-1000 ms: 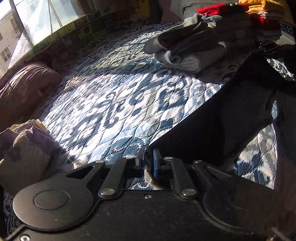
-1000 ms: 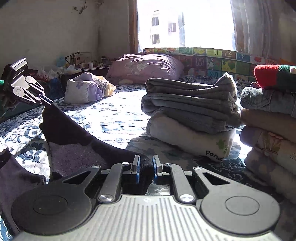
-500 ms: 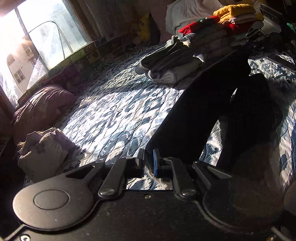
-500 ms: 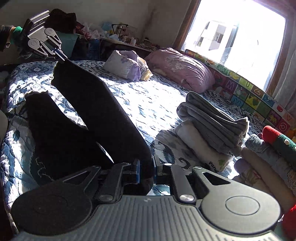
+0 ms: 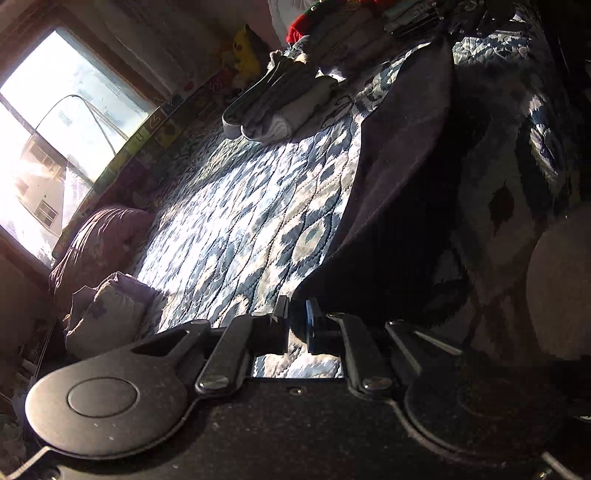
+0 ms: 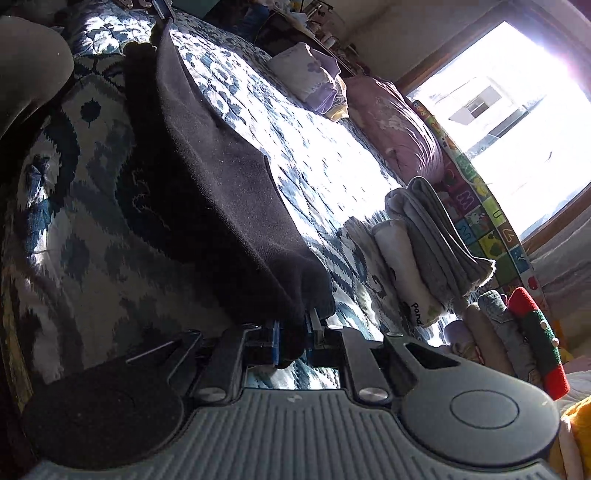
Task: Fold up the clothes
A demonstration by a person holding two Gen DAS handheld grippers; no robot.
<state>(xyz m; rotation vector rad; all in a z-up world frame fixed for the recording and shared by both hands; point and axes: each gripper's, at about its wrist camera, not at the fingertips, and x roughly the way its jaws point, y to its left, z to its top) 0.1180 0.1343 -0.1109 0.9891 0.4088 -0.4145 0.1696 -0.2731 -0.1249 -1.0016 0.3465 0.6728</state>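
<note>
A dark, nearly black garment (image 5: 406,184) is stretched between my two grippers above the blue patterned quilt (image 5: 240,221). My left gripper (image 5: 297,325) is shut on one end of it. My right gripper (image 6: 293,339) is shut on the bunched other end. In the right wrist view the dark garment (image 6: 207,166) runs up to the left gripper (image 6: 157,5) at the top edge. A second dark part hangs below the taut edge, against a blue and white knit.
Folded grey clothes (image 6: 432,236) lie on the quilt (image 6: 314,158), with a taller pile of folded clothes (image 6: 517,332) beside them. A pink pillow (image 6: 399,136) and a folded blanket (image 6: 310,74) sit near the window. The person's blue and white knit (image 6: 74,221) is close by.
Both grippers have risen and rolled sideways, still shut on the dark garment. It has come off the quilt and now hangs close to the person's knit.
</note>
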